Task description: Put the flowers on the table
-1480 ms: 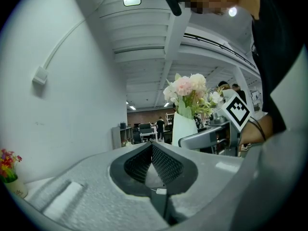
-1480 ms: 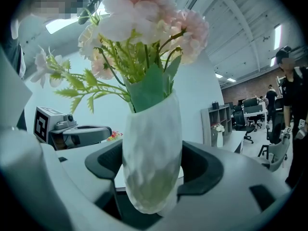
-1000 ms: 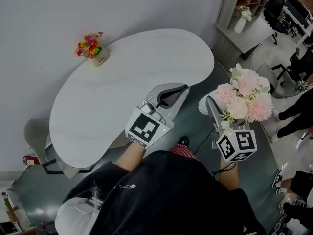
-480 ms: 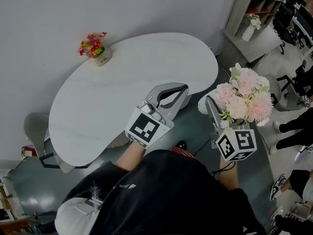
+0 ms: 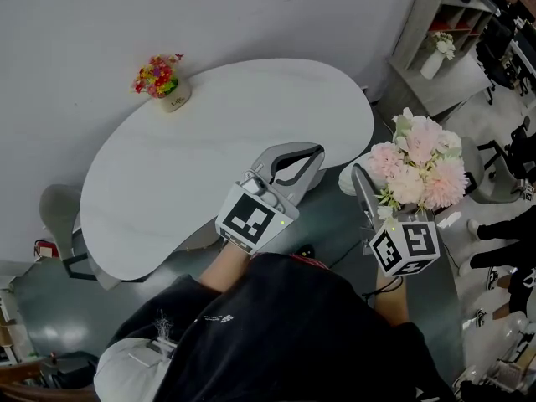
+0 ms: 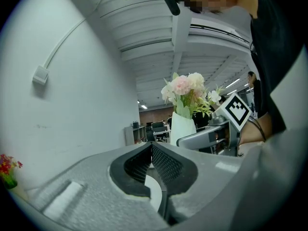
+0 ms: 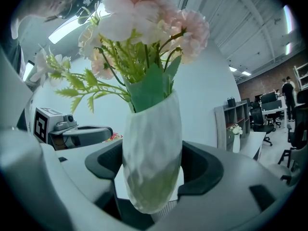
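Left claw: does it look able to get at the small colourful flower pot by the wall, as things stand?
Probably yes. The left claw is shut and empty, and only bare table lies between it and the flower pot; it would have to open first.

The vase [image 7: 151, 148] looks dimpled and faintly glossy; the table [image 5: 193, 174] smooth, matt white.

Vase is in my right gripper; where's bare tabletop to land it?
Nearly the whole table is bare: the wide middle and right lobe, between the small flower pot by the wall and the left gripper over the near edge. Only that pot's far-left corner is taken.
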A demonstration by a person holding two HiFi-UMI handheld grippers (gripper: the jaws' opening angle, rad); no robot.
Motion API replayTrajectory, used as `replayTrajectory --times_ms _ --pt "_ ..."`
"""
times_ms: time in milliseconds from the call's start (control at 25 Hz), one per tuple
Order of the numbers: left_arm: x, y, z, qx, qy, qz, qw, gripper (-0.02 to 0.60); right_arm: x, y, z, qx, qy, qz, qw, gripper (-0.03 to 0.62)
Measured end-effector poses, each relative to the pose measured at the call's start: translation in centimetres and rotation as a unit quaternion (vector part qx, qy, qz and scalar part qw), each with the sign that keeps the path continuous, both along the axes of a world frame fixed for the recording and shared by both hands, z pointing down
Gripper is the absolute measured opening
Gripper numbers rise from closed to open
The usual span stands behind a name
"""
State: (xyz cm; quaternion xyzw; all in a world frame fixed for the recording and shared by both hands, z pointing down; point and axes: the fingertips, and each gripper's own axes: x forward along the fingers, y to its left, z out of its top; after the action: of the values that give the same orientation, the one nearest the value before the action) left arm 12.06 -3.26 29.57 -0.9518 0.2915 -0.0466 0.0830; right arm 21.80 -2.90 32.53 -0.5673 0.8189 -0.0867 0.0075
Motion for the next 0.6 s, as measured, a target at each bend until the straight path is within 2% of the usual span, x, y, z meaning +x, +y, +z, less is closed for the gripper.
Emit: replayTrajectory --times_ms 600 --pt "0.4 0.1 0.9 0.001 -0.01 -0.03 0.9995 0.005 0.6 -0.6 1.2 0.0 -0.007 -0.028 1.0 0.36"
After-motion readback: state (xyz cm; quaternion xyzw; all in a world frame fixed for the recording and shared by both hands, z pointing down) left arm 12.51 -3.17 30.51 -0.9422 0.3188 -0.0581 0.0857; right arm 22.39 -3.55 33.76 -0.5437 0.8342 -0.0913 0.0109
